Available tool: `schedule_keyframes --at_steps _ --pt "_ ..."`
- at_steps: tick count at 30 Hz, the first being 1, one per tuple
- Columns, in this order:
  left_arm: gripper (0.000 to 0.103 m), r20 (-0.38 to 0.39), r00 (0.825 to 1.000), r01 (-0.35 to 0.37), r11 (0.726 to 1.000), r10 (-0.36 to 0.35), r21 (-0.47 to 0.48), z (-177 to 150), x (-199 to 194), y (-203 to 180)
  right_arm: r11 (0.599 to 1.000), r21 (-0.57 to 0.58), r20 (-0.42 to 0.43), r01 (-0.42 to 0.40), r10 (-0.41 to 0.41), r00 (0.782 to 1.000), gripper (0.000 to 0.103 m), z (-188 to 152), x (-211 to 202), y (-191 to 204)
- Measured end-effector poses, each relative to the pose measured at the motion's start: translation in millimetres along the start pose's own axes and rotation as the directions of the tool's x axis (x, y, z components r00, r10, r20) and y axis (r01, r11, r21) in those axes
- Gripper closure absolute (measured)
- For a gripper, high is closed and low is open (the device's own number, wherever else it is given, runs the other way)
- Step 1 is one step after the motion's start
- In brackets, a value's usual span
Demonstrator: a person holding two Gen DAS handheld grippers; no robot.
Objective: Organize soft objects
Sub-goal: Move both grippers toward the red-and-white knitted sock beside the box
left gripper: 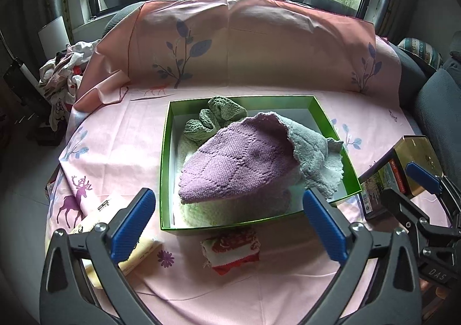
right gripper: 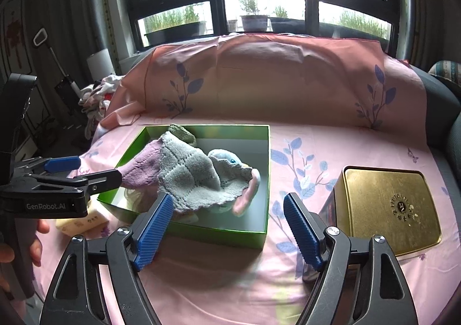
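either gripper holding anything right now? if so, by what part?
Nothing held. The left gripper and right gripper are both open with empty jaws. The purple-and-grey knit cloth lies loose in the green box.

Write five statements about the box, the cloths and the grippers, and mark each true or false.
1. The purple cloth lies in the green box. True.
2. Both grippers hold cloth. False: the left gripper and right gripper have open jaws with nothing between them.
3. A red-and-white cloth lies outside the box. True.
4. The gold tin sits inside the box. False: it stands on the pink sheet beside the box.
5. The box has its lid on. False: it is open on top.
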State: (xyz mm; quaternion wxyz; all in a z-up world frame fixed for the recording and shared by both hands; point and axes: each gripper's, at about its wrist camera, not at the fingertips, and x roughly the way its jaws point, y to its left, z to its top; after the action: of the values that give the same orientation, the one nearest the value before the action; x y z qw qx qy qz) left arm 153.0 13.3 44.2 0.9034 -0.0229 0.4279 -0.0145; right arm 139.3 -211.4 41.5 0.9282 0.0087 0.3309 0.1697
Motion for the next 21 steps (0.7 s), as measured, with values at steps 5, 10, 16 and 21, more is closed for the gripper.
schedule_keyframes --at_steps 5,10,16,21 --pt "0.001 0.025 1.0 0.01 1.0 -0.01 0.0 -9 -21 -5 1.0 -0.007 0.021 -0.003 0.003 1.0 0.023 -8 -20 6" --pt "0.001 0.051 0.999 0.002 1.0 -0.002 0.013 -25 -41 -11 1.0 -0.004 0.04 -0.023 0.023 0.999 0.023 -20 -38 12" --pt "0.001 0.071 0.997 -0.003 1.0 0.002 0.011 -60 -56 -14 0.999 -0.029 0.025 -0.036 0.037 0.999 0.023 -46 -48 23" --pt "0.001 0.067 0.998 -0.025 0.999 0.023 0.028 -94 -56 -15 0.997 -0.051 -0.011 -0.051 0.051 0.999 0.023 -71 -48 31"
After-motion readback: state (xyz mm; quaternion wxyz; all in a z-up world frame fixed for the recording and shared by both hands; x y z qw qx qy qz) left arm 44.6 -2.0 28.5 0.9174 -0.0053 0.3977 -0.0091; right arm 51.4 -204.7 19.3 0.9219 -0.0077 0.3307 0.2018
